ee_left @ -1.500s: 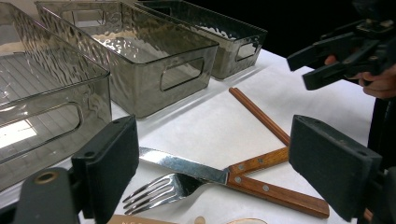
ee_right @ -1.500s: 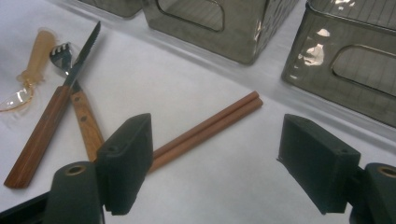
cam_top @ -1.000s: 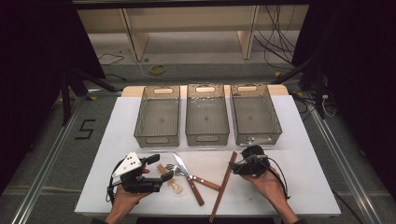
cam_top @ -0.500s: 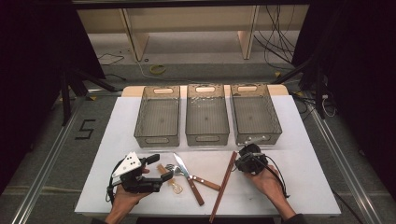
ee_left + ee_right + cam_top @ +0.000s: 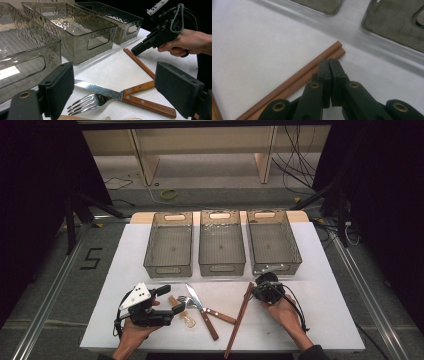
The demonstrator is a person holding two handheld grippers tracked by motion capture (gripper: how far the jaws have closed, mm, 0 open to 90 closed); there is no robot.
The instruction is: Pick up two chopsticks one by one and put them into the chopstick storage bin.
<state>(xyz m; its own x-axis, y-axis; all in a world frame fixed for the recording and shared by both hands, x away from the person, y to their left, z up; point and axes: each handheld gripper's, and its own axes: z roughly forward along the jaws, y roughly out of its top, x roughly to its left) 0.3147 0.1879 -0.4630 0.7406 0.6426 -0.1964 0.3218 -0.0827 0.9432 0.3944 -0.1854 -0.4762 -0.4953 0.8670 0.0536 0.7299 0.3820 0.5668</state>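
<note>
Three bins [image 5: 221, 245] at tabletop [image 5: 330, 320] far edge empty. Knife [image 5: 201, 308], fork [image 5: 207, 307] unsorted. Right claw [image 5: 329, 65] just closed at chopsticks [image 5: 297, 81] tip, grip unclear; left claw [image 5: 112, 87] open.

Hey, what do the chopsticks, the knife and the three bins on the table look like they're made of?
Chopsticks: probably wood or a wood-look material, plain reddish-brown, matte, round.
Knife: shiny metal blade, likely steel, which mirrors the light; brown wooden handle with pale metal rivets.
Bins: smoky see-through plastic by the look, with a rippled, glossy wall and cut-out handles.
</note>
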